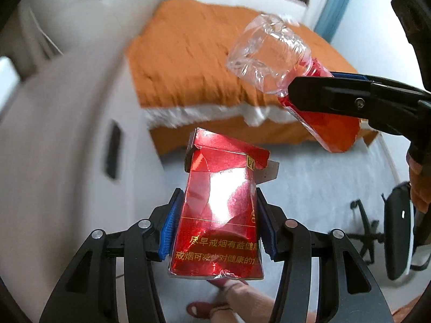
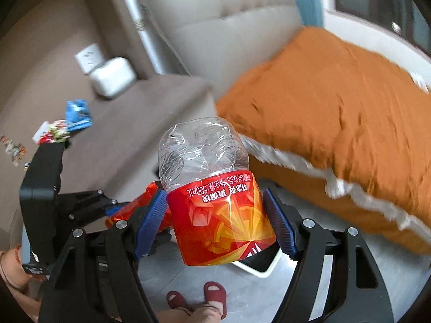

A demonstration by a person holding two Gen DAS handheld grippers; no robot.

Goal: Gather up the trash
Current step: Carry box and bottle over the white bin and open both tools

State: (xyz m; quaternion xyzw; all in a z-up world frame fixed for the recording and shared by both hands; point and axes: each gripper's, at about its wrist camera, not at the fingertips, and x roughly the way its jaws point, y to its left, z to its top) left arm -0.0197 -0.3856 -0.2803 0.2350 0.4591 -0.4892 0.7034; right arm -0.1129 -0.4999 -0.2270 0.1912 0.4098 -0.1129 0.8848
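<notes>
My left gripper clamps a red cigarette pack between its blue pads; my right gripper squeezes a crushed plastic bottle, both held just off the orange bed.

My nightstand stands just left of the bed. On it, farthest from the bed, lie wrappers; a white case sits nearer the headboard. An orange blanket covers the bed. My slippers stand on the grey floor.
</notes>
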